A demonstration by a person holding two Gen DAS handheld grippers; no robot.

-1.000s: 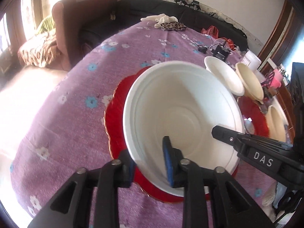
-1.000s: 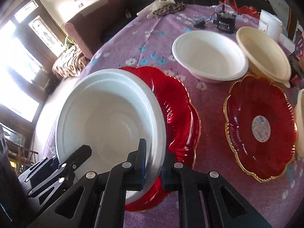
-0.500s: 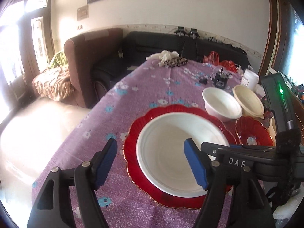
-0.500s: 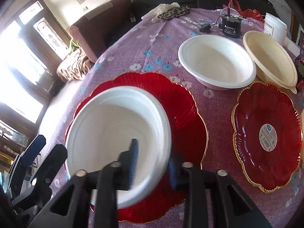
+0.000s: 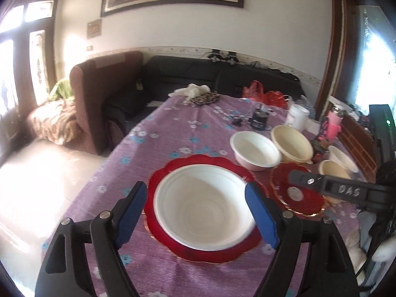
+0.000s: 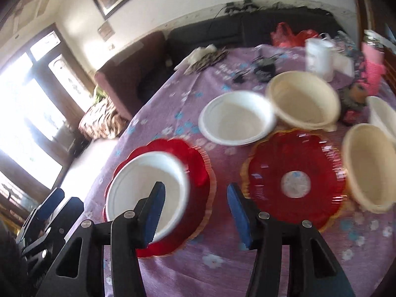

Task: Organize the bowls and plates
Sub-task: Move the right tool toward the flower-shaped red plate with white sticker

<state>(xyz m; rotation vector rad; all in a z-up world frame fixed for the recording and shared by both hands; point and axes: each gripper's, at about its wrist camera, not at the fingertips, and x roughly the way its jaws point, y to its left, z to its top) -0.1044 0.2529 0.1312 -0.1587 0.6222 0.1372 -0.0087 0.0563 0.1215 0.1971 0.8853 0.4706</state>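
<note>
White bowl [image 5: 206, 210] sits in the red plate [image 5: 160, 180] on the counter [image 5: 173, 118].
Left tongs [image 5: 195, 212] and right tongs [image 6: 194, 210] — both spread, holding nothing.

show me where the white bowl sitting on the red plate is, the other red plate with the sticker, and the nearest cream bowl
white bowl [image 5: 205, 205], left wrist view, inner floor.
red plate with the sticker [image 6: 295, 183], right wrist view, on the round sticker at its centre.
cream bowl [image 6: 368, 168], right wrist view, inside wall.
</note>
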